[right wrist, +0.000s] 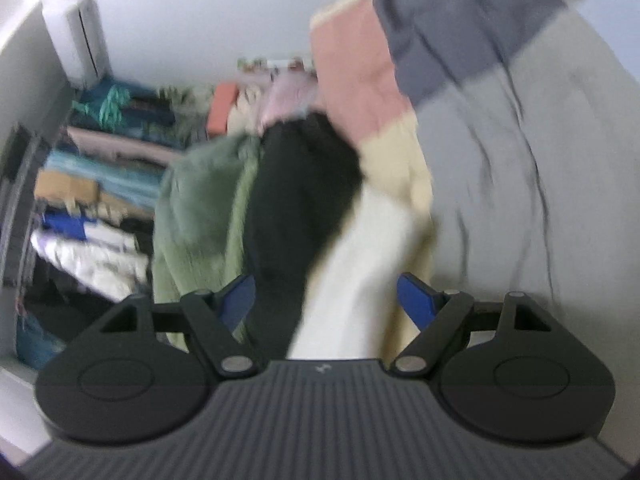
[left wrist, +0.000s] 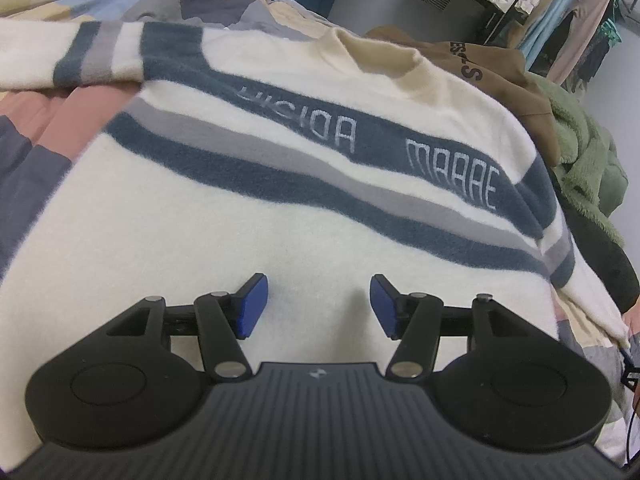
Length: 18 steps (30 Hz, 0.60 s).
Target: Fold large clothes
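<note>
A cream sweater (left wrist: 224, 224) with dark blue and grey stripes and pale lettering lies spread on the bed, collar far from me, one sleeve stretched to the upper left. My left gripper (left wrist: 319, 306) is open and empty, hovering just above the sweater's lower body. In the blurred right wrist view my right gripper (right wrist: 326, 300) is open, with a cream strip of the sweater (right wrist: 356, 280) and a black garment (right wrist: 296, 200) lying between its fingers; nothing is clamped.
A patchwork quilt (left wrist: 36, 148) covers the bed. A brown hoodie (left wrist: 504, 80), a green fleece (left wrist: 580, 152) and a black garment (left wrist: 600, 256) are piled at the sweater's right. Racks of hanging clothes (left wrist: 560, 8) stand beyond.
</note>
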Motion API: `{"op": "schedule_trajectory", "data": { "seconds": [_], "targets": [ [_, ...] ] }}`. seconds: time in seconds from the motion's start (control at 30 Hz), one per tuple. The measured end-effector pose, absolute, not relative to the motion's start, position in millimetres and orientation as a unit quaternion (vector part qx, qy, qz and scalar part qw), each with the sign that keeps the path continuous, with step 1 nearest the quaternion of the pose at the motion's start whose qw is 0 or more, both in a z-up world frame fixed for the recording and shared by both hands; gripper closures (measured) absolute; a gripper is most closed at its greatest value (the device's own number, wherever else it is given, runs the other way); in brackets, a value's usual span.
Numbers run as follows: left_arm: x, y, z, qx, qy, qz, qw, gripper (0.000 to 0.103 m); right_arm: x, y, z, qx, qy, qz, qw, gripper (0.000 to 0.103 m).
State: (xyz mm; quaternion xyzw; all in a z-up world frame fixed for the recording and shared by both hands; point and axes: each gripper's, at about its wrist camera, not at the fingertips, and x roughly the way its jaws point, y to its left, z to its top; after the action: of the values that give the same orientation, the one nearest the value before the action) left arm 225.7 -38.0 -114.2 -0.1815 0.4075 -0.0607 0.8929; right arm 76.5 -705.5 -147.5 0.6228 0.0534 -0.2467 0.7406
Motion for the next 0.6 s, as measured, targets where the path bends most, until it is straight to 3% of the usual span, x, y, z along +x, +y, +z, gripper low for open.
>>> {"op": "schedule_trajectory", "data": {
  "seconds": [0.27,0.33,0.43,0.47,0.6],
  "targets": [
    [224.5,-39.4,-114.1,-0.173,0.403,-0.059,0.897,0.04,110.8,-695.5,-158.6,0.589,0.101,-0.263,0.757,0.023],
    [225.7,-39.7,-114.2,-0.176,0.404,-0.056,0.896,0.04,125.2,-702.1,-156.1,0.563,0.109,-0.277,0.771,0.032],
    [226.7,-40.4,-114.6,-0.18,0.405,-0.052,0.895,0.04,141.1,-716.4,-157.4,0.529,0.131,-0.307,0.78,0.068],
    [227.4,-40.7,-114.6,-0.181,0.406,-0.05,0.894,0.04,143.5,-721.9,-158.3,0.522,0.138,-0.318,0.779,0.087],
    [233.6,-38.9,-112.0,-0.181,0.408,-0.049,0.893,0.04,145.3,-735.4,-141.4,0.467,0.125,-0.325,0.813,0.093]
  ]
}}
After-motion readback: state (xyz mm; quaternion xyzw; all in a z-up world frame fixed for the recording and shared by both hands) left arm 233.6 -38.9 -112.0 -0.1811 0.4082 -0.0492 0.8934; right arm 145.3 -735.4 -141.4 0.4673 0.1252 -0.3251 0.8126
